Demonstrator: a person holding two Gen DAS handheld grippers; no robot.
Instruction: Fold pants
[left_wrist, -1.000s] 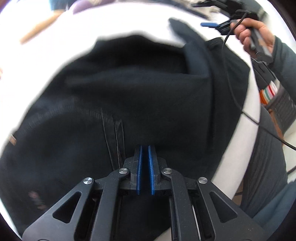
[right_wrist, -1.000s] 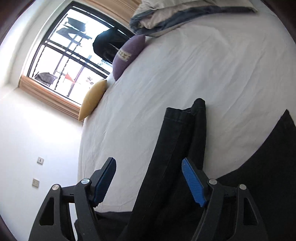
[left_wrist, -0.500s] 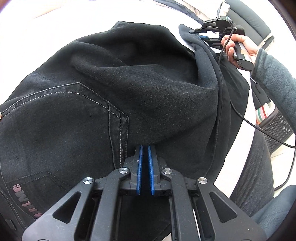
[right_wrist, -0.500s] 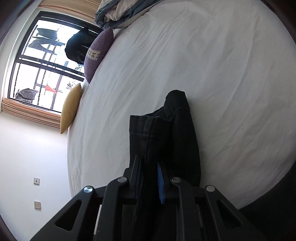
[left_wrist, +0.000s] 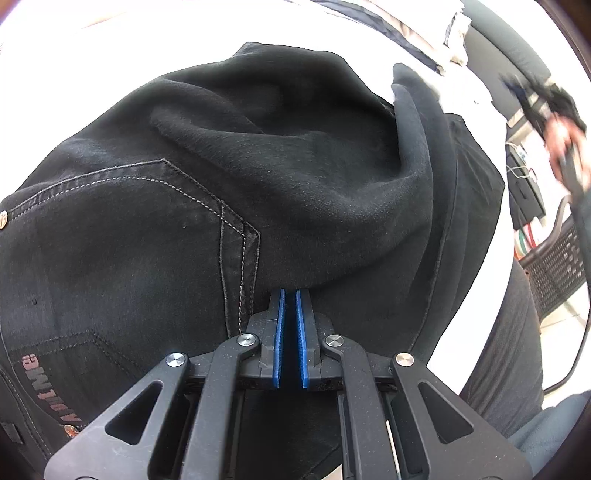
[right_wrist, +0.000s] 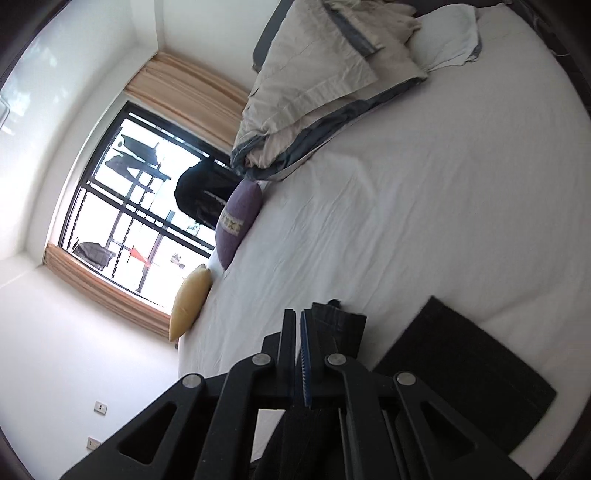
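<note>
Left wrist view, left tongs (left_wrist: 288, 295): I am keeping them clenched on a fold of the black pants (left_wrist: 184, 221), beside the back-pocket stitching; the grip looks the same as a second ago.
Left wrist view, pants: they are lying bunched on the white bed (left_wrist: 491, 236), waist end under my left tongs, one leg ridged up toward the far right.
Left wrist view, right hand (left_wrist: 565, 140): it is blurring at the far right edge, pulling away from the pants.
Right wrist view, right tongs (right_wrist: 298, 317): a second ago they were gaping around the leg; they have just been closing and are now clenched on the hem end of the pants (right_wrist: 340, 325).
Right wrist view, hem: it is now riding above the bed (right_wrist: 406, 206).
Meaning: I judge both ends are secured and the leg is being carried over for a fold.
</note>
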